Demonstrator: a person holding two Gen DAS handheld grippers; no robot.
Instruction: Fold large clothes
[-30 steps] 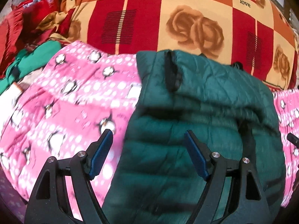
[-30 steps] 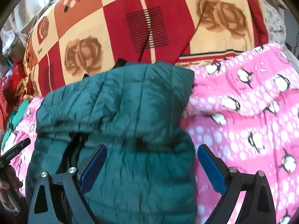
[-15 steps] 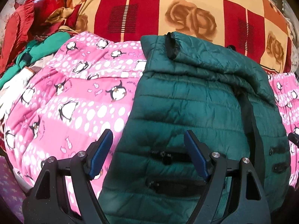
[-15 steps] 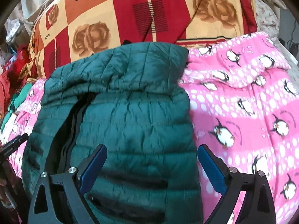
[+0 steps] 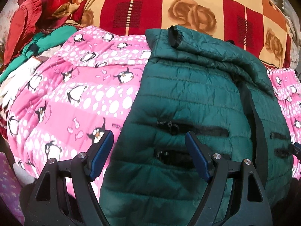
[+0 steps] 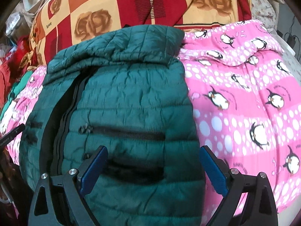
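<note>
Two claws: left gripper (image 5: 149, 154) and right gripper (image 6: 153, 169), both spread wide, nothing between the pads, hovering over the near part of the jacket.
left claw position: I see it straddling the jacket's left edge, one pad over pink, the other over green quilting.
right claw position: I see it straddling the right edge, mirror of the left.
task item: dark green quilted jacket (image 5: 197, 98) lies flat, front up, on the pink penguin blanket (image 5: 75, 94); collar/hood end is rumpled at the far side, hem end nearest me.
zip: front zipper (image 6: 65, 116) runs near-to-far, looks partly open toward the collar; cannot tell how far.
pockets: black zip pockets (image 6: 128, 131) just ahead of the pads.
step in hand: I judge it as picking grip points for the next fold, likely hem toward collar.
how to do well: I pinch each near corner through both layers, avoid the pocket zippers, close both claws evenly, lift together, keep the edges parallel.
risk: slick puffy fabric may slip or bunch; the blanket could get pinched too.
beyond: red-and-cream rose quilt (image 5: 188, 9) behind, clothes pile (image 5: 37, 28) far left.
</note>
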